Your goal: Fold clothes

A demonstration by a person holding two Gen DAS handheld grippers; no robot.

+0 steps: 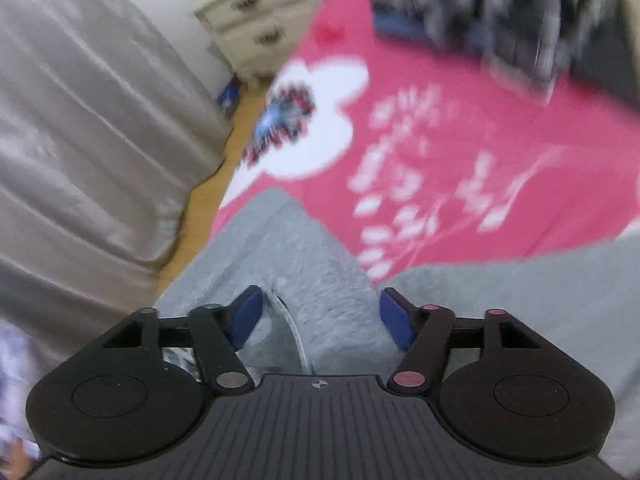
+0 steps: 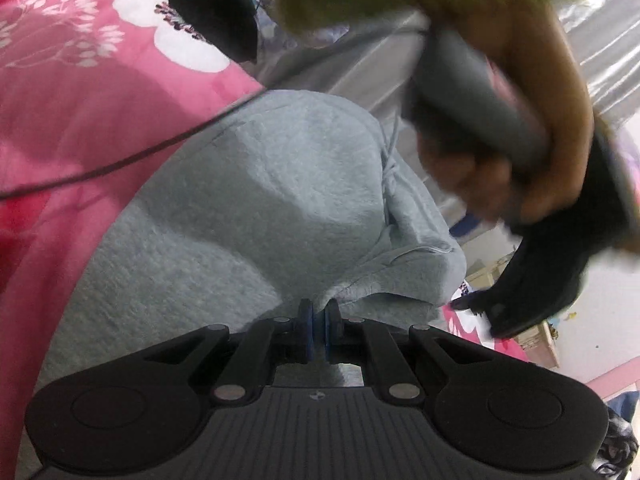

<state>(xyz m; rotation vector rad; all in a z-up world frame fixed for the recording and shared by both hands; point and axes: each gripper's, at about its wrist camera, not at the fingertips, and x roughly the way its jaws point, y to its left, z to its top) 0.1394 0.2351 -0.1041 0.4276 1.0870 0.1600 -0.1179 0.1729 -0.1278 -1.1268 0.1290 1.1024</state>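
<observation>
Spread over the pink bedspread (image 1: 440,128) lies a grey sweatshirt (image 2: 256,200), with part of it bunched toward the bed's edge. Its fleece is pinched between the closed fingers of the right gripper (image 2: 319,334). A fold of the same garment sits between the left gripper (image 1: 320,320) fingers, which are seen spread apart and released. Beyond the bedspread, a cream drawer unit (image 1: 256,28) and what is probably a grey curtain (image 1: 80,140) are seen, blurred.

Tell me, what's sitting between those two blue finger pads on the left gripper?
In the left wrist view, a bunched fold of the grey garment lies between the open left gripper's blue pads; nothing else shows there.
</observation>
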